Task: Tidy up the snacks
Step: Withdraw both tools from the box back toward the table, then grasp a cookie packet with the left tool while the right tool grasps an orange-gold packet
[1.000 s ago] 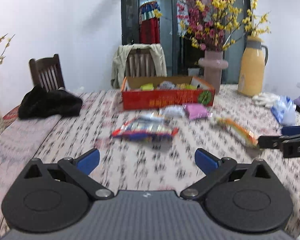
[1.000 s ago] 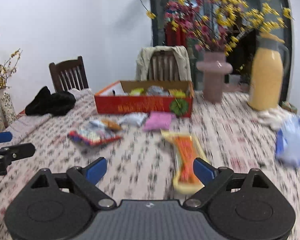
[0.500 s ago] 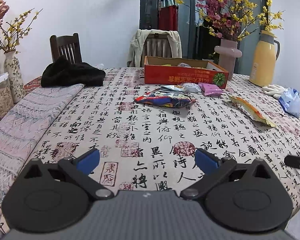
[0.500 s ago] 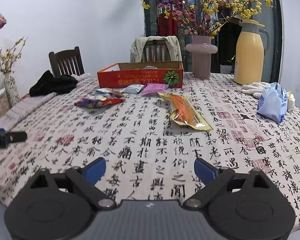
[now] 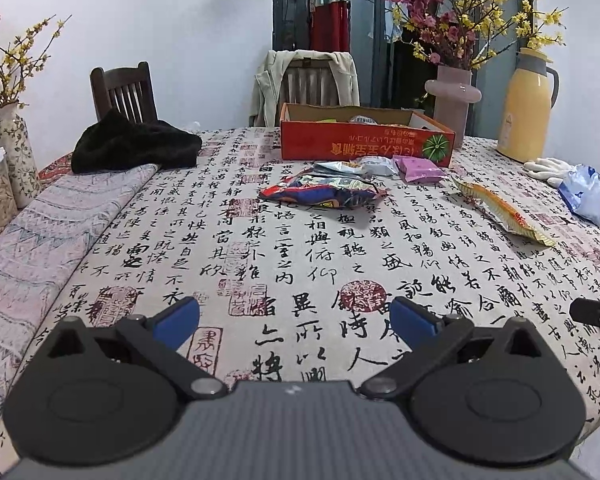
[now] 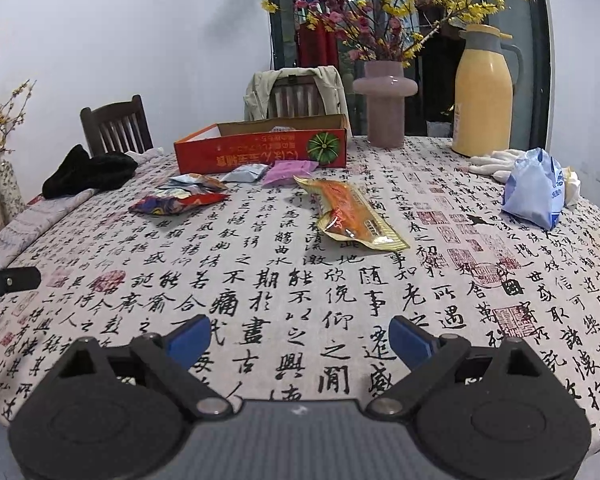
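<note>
A red cardboard box (image 5: 366, 145) (image 6: 260, 153) with snacks inside stands at the far middle of the table. In front of it lie loose packets: a red and blue one (image 5: 322, 193) (image 6: 176, 203), a silver one (image 5: 376, 165) (image 6: 245, 173), a pink one (image 5: 419, 169) (image 6: 289, 171), and a long orange and gold one (image 5: 502, 213) (image 6: 352, 216). My left gripper (image 5: 294, 320) and right gripper (image 6: 299, 336) hover open and empty near the table's front edge, well short of the packets. The right gripper's tip (image 5: 596, 314) shows at the left view's right edge.
A calligraphy tablecloth (image 6: 300, 280) covers the table. A pink vase (image 6: 385, 102), a yellow thermos (image 6: 485, 92), white gloves (image 6: 494, 160) and a blue bag (image 6: 534, 192) stand at the right. A black garment (image 5: 134, 146) lies at far left. Chairs stand behind.
Both grippers have pulled back from the packets towards the table's front edge, so the snacks and box look farther away. Both stay open and empty.
</note>
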The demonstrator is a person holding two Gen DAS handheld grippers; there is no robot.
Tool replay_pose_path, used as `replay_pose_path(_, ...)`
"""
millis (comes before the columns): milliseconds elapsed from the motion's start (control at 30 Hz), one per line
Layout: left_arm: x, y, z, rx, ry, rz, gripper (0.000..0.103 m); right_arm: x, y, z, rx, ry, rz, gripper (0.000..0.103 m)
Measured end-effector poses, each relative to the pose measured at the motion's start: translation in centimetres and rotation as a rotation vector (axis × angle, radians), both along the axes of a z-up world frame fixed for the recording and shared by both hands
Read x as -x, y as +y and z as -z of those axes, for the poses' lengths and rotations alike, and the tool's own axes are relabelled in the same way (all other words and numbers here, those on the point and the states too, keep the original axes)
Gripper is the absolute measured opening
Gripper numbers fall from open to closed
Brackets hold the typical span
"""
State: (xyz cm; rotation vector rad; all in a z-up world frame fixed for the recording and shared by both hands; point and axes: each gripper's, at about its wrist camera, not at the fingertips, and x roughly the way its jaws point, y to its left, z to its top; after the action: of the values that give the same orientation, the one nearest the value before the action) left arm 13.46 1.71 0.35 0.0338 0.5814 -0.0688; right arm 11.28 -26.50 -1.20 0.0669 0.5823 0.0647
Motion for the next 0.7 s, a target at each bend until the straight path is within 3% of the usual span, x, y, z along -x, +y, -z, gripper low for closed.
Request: replay_pose_path(700,-4.9,-0.9,0.9,0.000,0.036,0.027,0.103,-5.1,-0.8,0.3,0.015,0.009,0.011,0.096)
